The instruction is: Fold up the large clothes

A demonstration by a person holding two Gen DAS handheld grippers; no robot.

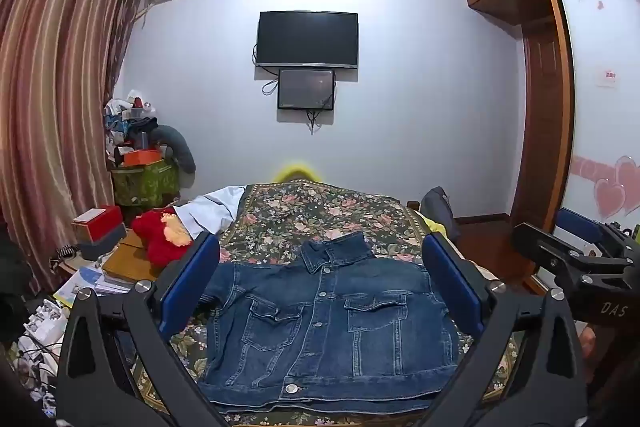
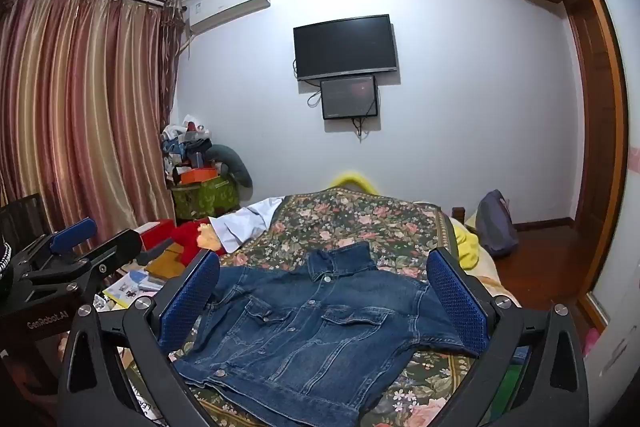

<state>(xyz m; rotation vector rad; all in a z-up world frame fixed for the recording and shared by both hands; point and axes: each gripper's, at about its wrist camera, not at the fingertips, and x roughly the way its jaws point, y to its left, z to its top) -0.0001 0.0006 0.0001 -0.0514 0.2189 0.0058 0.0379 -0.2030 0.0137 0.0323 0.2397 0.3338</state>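
Showing both grippers' fingers spread wide and empty, only the right view reveals the denim jacket's sleeve.

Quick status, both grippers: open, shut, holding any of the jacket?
Left gripper: open, holding nothing; denim jacket lies beyond it.
Right gripper: open, holding nothing.

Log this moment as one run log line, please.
denim jacket: flat, buttoned, on floral bedspread | left claw: open, empty | right claw: open, empty
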